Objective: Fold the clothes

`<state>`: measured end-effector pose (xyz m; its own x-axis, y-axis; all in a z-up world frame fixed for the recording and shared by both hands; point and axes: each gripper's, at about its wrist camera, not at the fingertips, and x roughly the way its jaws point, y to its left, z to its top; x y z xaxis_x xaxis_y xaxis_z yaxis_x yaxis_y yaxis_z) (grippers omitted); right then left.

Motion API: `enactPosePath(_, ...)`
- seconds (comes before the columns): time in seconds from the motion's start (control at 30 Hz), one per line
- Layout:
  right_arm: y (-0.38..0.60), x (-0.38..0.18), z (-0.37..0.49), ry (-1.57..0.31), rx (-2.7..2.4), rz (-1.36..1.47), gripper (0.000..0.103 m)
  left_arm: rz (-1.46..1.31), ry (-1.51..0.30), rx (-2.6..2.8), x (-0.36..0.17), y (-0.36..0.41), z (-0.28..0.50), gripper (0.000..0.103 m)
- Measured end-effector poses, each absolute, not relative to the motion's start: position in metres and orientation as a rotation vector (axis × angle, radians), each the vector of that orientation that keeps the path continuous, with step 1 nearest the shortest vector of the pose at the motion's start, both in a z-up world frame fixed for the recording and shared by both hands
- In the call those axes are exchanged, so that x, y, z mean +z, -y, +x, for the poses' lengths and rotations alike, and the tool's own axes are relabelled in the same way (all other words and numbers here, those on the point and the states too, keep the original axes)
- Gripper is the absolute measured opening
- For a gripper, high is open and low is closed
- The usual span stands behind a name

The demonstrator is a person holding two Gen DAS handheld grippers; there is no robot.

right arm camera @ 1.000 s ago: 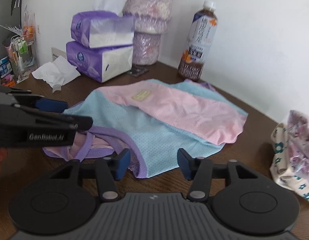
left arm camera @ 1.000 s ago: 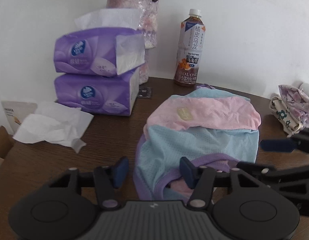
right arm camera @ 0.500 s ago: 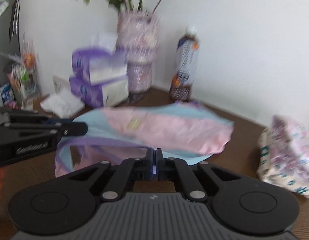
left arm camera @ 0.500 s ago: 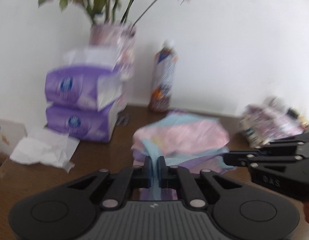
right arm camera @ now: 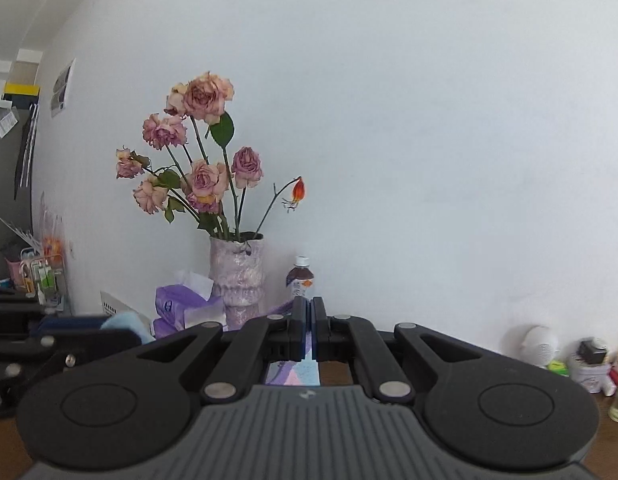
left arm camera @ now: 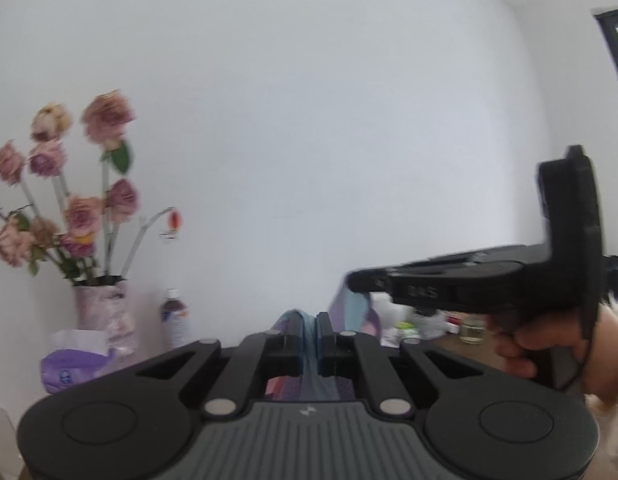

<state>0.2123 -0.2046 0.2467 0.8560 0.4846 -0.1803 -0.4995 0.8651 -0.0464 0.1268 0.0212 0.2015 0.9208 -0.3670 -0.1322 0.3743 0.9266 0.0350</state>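
The pastel garment (left arm camera: 309, 336) is held raised, its blue fabric pinched between the pressed-together fingers of the left gripper (left arm camera: 308, 332) and the right gripper (right arm camera: 308, 322). A vase of roses (right arm camera: 237, 276) and a bottle (right arm camera: 300, 280) are seen far behind.

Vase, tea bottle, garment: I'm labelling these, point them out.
vase (right arm camera: 237, 280), right wrist view, its body.
tea bottle (right arm camera: 300, 280), right wrist view, its label.
garment (left arm camera: 309, 340), left wrist view, blue fold between the fingers.

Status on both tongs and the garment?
Left tongs shut on pastel garment. Right tongs shut on it too. Garment lifted, hanging between both. Vase and bottle ahead, not in the way.
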Motion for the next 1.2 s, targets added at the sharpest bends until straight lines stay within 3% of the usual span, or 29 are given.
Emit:
enactPosePath(0.13,0.238,0.224,0.186,-0.248,0.479,-0.122,0.002,0.08,-0.24,-0.467,0.18,0.027,0.107,0.005)
enactPosePath(0.4,0.296,0.104,0.184,-0.575,0.352,-0.099,0.002,0.048,-0.594,-0.632,0.086,0.109,0.127,0.009)
enactPosePath(0.47,0.313,0.087,0.177,-0.611,0.323,-0.078,0.011,0.01,-0.635,-0.652,0.078,0.115,0.132,0.018)
enactPosePath(0.5,0.324,0.082,0.171,-0.615,0.306,-0.066,0.026,-0.012,-0.647,-0.66,0.076,0.114,0.134,0.034)
enactPosePath(0.53,0.334,0.077,0.165,-0.618,0.288,-0.055,0.046,-0.04,-0.646,-0.665,0.076,0.11,0.132,0.058)
enactPosePath(0.6,0.353,0.079,0.149,-0.588,0.249,-0.041,0.053,-0.078,-0.606,-0.663,0.079,0.094,0.128,0.077)
enactPosePath(0.73,0.371,0.083,0.118,-0.555,0.277,0.004,0.053,-0.009,-0.514,-0.608,0.087,0.072,0.109,0.078)
enactPosePath(0.93,0.358,0.079,0.09,-0.582,0.437,0.123,0.053,0.128,-0.58,-0.544,0.062,0.077,0.102,0.076)
enactPosePath(1.1,0.32,0.072,0.09,-0.608,0.461,0.007,0.052,0.157,-0.591,-0.557,0.044,0.086,0.099,0.075)
enactPosePath(1.17,0.312,0.065,0.09,-0.64,0.449,-0.055,0.041,0.179,-0.577,-0.563,0.041,0.09,0.096,0.075)
enactPosePath(1.2,0.311,0.061,0.089,-0.653,0.436,-0.083,0.03,0.195,-0.566,-0.566,0.039,0.091,0.095,0.075)
